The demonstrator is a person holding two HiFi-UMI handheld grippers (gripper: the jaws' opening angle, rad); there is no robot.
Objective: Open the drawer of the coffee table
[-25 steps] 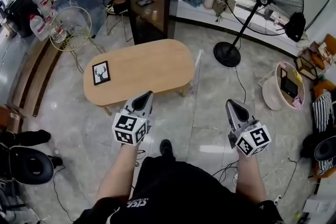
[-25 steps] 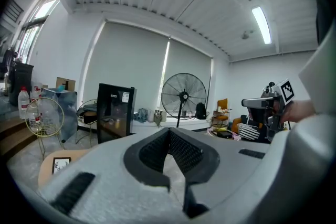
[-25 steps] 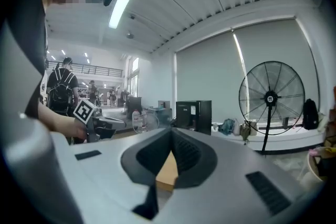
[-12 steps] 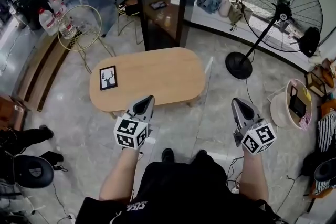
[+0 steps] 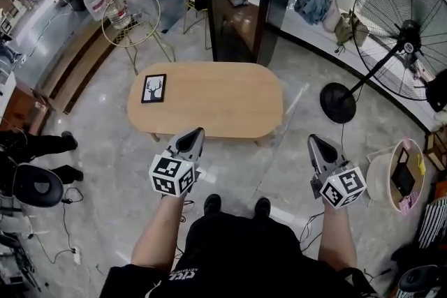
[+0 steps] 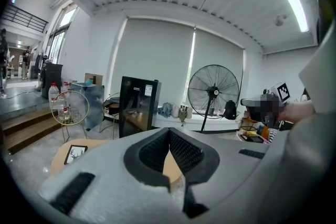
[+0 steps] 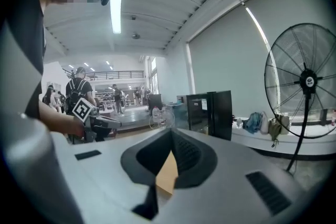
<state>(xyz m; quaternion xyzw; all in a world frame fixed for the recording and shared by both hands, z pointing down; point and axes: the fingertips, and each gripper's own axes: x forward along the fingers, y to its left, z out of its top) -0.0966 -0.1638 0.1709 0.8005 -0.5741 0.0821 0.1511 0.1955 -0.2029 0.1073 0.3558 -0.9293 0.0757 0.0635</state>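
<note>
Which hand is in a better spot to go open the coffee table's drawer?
Left, probably. The left gripper sits right before the coffee table's near edge, while the right gripper is out past its right end, over floor. Both are shut and empty. The drawer itself isn't in view.

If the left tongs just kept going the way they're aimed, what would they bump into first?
Most likely the coffee table: the left tongs, shut and empty, aim at its near edge, though depth is hard to judge.
</note>
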